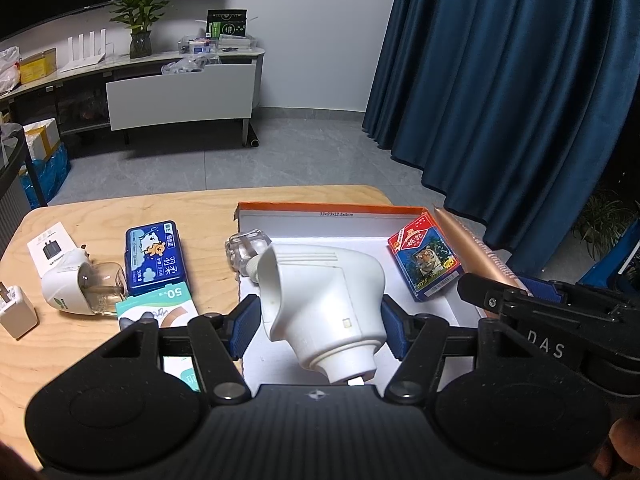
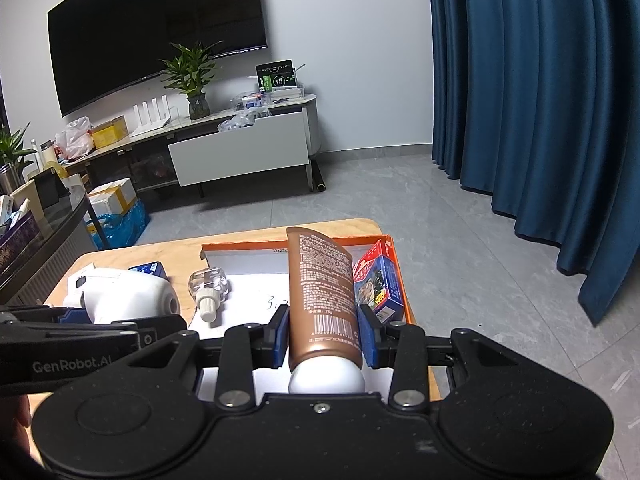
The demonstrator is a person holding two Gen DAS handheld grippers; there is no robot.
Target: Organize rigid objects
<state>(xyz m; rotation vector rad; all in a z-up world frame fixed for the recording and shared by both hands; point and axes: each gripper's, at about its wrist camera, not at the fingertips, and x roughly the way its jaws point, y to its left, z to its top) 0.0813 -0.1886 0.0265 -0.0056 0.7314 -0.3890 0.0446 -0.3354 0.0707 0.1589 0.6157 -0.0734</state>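
Note:
My left gripper is shut on a white plug-in device with a clear bottle, held over the white floor of the orange-edged box. My right gripper is shut on a brown tube with a white cap, held over the same box. The tube also shows at the right in the left wrist view. A blue and red card pack lies in the box's right part. The white device also shows at the left in the right wrist view.
On the wooden table left of the box lie a second white plug-in device, a blue tin, a teal box marked 50, a white charger and a white carton. Blue curtains hang at right.

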